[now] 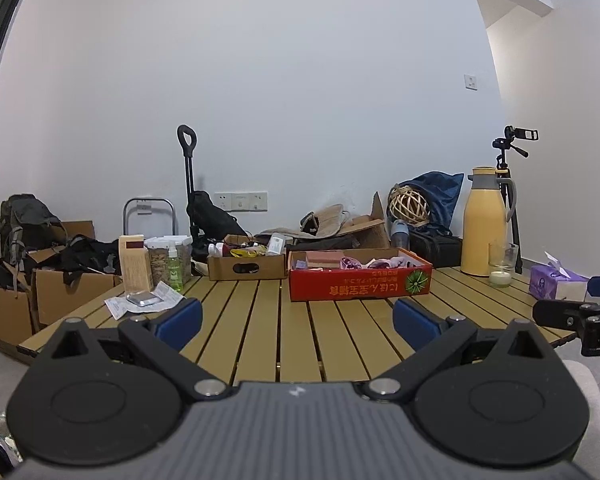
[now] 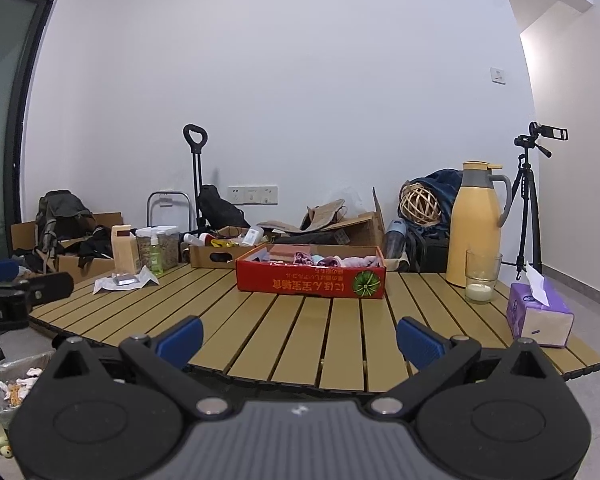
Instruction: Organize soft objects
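A red cardboard box (image 1: 360,284) stands on the slatted wooden table (image 1: 268,332), holding several soft pink and purple cloth items (image 1: 364,262). It also shows in the right wrist view (image 2: 312,282) with the soft items (image 2: 328,260) inside. My left gripper (image 1: 296,318) is open and empty, above the table's near edge, well short of the box. My right gripper (image 2: 298,338) is open and empty, also at the near edge. The right gripper shows at the far right of the left view (image 1: 572,316).
A brown cardboard box (image 1: 246,266) of small items stands left of the red box. A carton, jar and green spray bottle (image 1: 174,266) stand at the left. A yellow thermos (image 2: 474,224), candle glass (image 2: 480,280) and purple tissue box (image 2: 538,316) stand at the right. A bin (image 2: 8,380) sits below left.
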Motion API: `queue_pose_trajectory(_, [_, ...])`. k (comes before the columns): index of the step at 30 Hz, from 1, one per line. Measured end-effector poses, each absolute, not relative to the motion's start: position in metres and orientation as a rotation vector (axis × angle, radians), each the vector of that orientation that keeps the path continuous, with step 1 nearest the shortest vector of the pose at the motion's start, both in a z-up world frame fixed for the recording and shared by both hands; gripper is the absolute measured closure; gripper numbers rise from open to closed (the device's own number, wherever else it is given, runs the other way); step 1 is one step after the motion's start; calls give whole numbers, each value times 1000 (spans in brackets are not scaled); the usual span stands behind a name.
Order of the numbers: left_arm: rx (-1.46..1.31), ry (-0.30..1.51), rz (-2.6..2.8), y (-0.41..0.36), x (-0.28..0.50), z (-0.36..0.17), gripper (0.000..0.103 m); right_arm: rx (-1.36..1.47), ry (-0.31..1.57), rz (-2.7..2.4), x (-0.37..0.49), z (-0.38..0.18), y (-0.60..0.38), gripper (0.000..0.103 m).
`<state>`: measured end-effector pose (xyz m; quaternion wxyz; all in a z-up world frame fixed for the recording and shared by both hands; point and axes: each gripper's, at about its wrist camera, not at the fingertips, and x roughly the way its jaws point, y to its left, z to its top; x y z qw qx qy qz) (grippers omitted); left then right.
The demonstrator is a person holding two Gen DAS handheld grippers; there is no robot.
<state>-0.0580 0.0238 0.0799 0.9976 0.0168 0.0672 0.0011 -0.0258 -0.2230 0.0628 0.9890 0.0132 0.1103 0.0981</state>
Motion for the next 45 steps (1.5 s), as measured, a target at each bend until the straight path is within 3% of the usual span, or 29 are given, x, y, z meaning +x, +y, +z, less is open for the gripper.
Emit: queue_pose_trajectory(45, [16, 128, -1, 26, -57, 82, 0, 41, 233, 203, -23, 57, -228, 0])
